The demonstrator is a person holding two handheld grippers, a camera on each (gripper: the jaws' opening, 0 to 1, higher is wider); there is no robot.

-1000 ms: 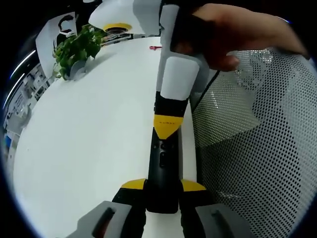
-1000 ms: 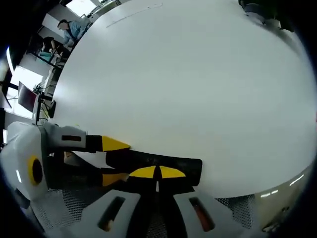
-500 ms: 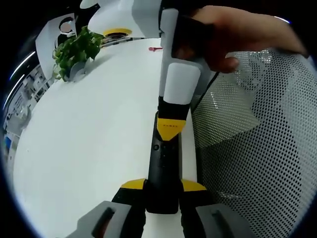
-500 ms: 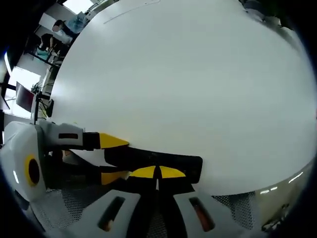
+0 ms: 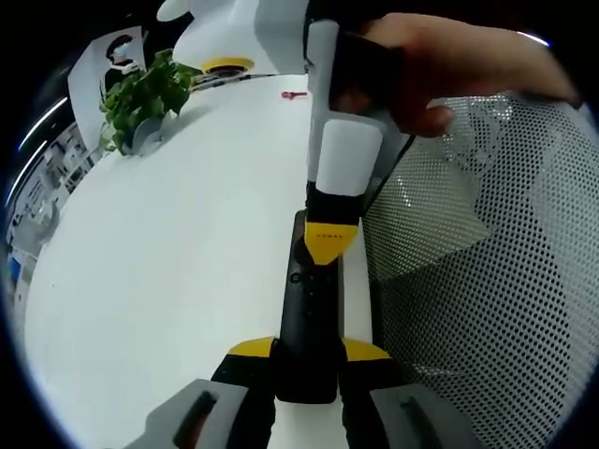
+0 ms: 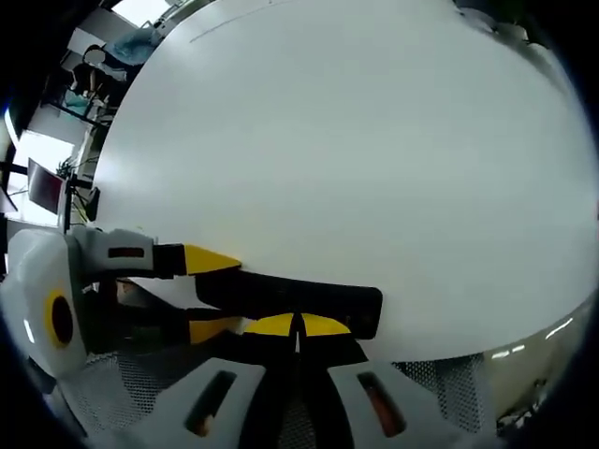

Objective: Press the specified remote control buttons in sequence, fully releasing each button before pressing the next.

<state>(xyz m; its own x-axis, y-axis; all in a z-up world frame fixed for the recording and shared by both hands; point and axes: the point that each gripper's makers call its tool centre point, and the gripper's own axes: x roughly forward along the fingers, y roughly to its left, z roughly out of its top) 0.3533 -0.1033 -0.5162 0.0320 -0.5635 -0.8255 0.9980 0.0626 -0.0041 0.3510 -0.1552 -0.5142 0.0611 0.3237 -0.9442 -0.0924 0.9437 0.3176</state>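
Left tongs (image 5: 307,360) clamp the black remote control (image 5: 312,309) at the surface's (image 5: 168,262) near edge; right tongs (image 5: 333,251), closed and empty, touch its buttons. Next, probably lift fully clear.

You see a smooth, matt white counter (image 5: 168,243), a black plastic remote (image 5: 309,318) with slight sheen, and perforated mesh fabric on the chair (image 5: 487,281).
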